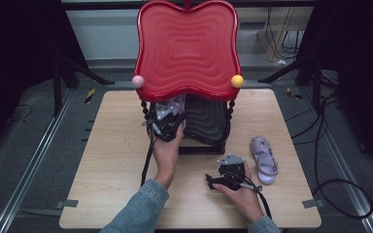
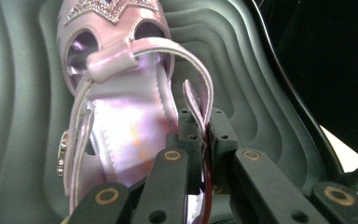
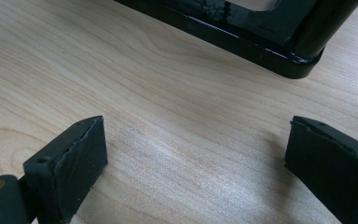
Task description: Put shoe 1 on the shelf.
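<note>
A pale purple sandal (image 2: 121,116) with a glittery toe lies on the black ribbed lower shelf (image 2: 261,84) of a small rack. My left gripper (image 2: 207,123) is shut on the sandal's thin heel strap (image 2: 200,93). In the high view this left gripper (image 1: 167,124) reaches in under the red wavy top shelf (image 1: 187,48), above the black shelf (image 1: 206,121). A second matching sandal (image 1: 264,160) lies on the table to the right of the rack. My right gripper (image 1: 222,175) rests low on the table in front of the rack; its jaws (image 3: 196,140) stand open over bare wood.
The rack's glossy black base bar (image 3: 261,42) lies just ahead of the right gripper. A pink ball (image 1: 138,81) and a yellow ball (image 1: 237,81) cap the rack's front corners. The wooden table (image 1: 116,160) has free room at the left. Cables trail on the floor at the right.
</note>
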Available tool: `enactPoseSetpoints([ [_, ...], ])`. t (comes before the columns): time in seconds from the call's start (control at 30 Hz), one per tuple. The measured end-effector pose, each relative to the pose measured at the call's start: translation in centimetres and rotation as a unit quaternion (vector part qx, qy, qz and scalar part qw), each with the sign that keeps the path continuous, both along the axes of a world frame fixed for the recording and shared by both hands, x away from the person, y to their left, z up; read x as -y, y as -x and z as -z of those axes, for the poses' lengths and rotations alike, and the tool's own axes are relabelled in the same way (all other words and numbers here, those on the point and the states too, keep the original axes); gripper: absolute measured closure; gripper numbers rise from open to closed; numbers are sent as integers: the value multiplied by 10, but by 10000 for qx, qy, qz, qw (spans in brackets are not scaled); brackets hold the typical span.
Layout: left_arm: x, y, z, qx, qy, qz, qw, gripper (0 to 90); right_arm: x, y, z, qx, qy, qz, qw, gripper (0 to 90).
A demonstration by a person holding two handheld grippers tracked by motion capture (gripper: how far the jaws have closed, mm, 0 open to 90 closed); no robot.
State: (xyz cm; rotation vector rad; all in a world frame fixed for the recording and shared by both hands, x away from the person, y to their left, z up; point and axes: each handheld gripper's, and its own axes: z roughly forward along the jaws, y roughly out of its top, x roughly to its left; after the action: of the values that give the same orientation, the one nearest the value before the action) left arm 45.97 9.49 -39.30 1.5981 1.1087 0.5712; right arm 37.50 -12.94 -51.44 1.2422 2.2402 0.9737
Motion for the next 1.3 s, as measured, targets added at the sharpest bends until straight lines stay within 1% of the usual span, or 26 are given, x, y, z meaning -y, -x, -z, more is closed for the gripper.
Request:
enactPoseSetpoints([
  [0.1,3,-1,0,-26,0,-11,10000,858,0,0,0,0,1,-5,10000,57],
  [0.13,3,-2,1,-59,-49,8,10000,856,0,0,0,0,-1,-6,10000,57],
  [0.27,4,-4,1,-106,-47,48,9999,849,0,0,0,1,-1,-6,10000,57],
  [0.37,5,-4,2,-122,-56,57,9999,824,0,0,0,2,1,-8,10000,57],
  [0.4,6,-3,2,-181,-16,-62,9998,815,0,0,0,2,0,-7,10000,57],
  [0.43,7,-3,2,-176,-23,-51,9998,809,0,0,0,1,-1,-6,10000,57],
  [0.47,6,-4,2,-140,-67,73,9999,800,0,0,0,1,0,-6,10000,57],
  [0.63,6,-4,1,-144,-54,123,9998,768,0,0,0,-1,-1,-4,10000,57],
  [0.73,6,-3,0,-131,-49,133,9998,724,0,0,0,0,0,-5,10000,57],
  [0.77,7,-1,-1,-133,-20,63,9999,703,0,0,0,-1,-1,-5,10000,57],
  [0.8,7,0,-2,-117,-21,58,9999,690,0,0,0,-1,-1,-5,10000,57],
  [0.97,7,7,-7,-65,-53,140,9999,618,0,0,0,0,0,-6,10000,57],
  [1.0,7,9,-9,-41,-55,155,9999,614,0,0,0,1,-1,-7,10000,57],
  [1.1,5,16,-15,63,-162,144,9997,585,0,0,0,-1,-2,-7,10000,57],
  [1.13,4,19,-17,79,-159,163,9997,570,0,0,0,3,5,-7,10000,57],
  [1.2,2,25,-20,115,-231,227,9994,551,0,0,0,6,6,-4,10000,57],
  [1.3,-3,35,-24,119,-428,392,9982,519,0,0,0,4,3,8,10000,57],
])
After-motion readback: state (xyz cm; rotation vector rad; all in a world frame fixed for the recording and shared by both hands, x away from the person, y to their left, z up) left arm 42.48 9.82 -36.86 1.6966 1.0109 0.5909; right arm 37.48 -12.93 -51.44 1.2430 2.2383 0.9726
